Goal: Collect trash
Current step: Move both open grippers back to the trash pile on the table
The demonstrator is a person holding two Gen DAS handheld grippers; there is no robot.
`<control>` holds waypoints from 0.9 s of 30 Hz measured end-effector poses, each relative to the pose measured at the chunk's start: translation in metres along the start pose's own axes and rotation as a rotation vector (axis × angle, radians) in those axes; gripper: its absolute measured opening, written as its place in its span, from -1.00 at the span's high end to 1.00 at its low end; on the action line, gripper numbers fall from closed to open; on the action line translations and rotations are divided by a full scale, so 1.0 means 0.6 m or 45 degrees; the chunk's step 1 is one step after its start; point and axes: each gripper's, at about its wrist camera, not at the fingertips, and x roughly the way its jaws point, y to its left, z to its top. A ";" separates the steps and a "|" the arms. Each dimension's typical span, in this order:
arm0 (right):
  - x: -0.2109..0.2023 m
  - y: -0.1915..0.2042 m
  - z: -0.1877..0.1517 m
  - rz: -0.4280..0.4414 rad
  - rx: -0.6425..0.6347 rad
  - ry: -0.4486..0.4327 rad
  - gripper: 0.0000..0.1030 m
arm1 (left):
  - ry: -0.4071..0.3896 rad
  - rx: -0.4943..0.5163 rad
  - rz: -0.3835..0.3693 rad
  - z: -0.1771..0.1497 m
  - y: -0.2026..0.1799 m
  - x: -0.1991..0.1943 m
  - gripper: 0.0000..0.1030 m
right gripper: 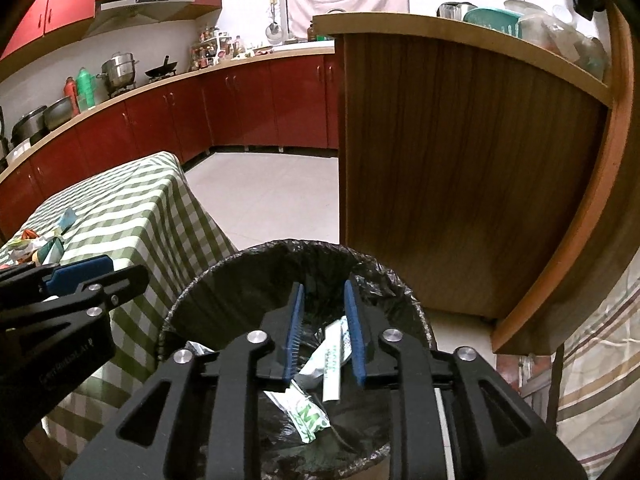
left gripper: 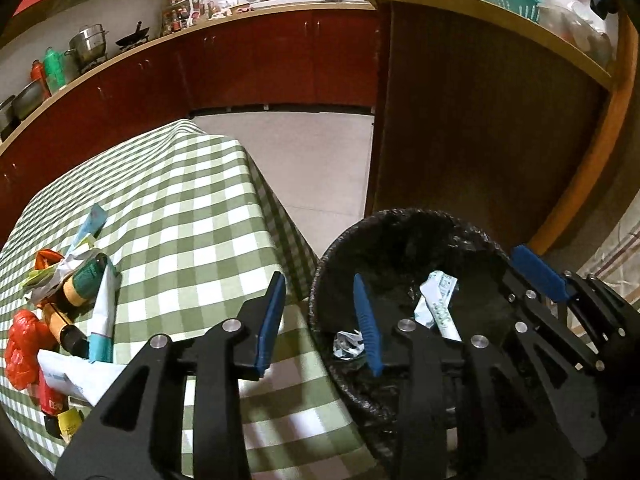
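The bin's mouth lies open from above; the checked table crowds its left, the wooden counter stands close behind, bare floor between.

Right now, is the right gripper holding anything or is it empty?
Empty. The right gripper hangs open above the black-lined trash bin, nothing between its pads; white wrappers lie inside below.

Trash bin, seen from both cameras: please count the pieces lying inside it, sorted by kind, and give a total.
White-green wrappers: 2
Crumpled silver foil: 1
Total: 3
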 end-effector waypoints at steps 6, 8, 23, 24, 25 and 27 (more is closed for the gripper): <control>-0.023 0.016 0.002 0.003 -0.012 -0.021 0.16 | -0.036 -0.026 0.020 -0.007 0.029 -0.034 0.16; -0.034 0.025 0.002 0.008 -0.009 -0.029 0.03 | -0.046 -0.034 0.032 -0.013 0.046 -0.049 0.14; -0.095 0.150 -0.027 0.106 -0.103 -0.042 -0.37 | -0.053 -0.147 0.177 -0.098 0.197 -0.154 -0.03; -0.098 0.160 -0.030 0.112 -0.119 -0.043 -0.37 | -0.046 -0.157 0.187 -0.106 0.206 -0.158 -0.04; -0.102 0.172 -0.034 0.117 -0.138 -0.044 -0.37 | -0.039 -0.164 0.194 -0.113 0.214 -0.159 -0.04; -0.108 0.188 -0.042 0.122 -0.161 -0.044 -0.37 | -0.021 -0.180 0.209 -0.129 0.231 -0.164 -0.04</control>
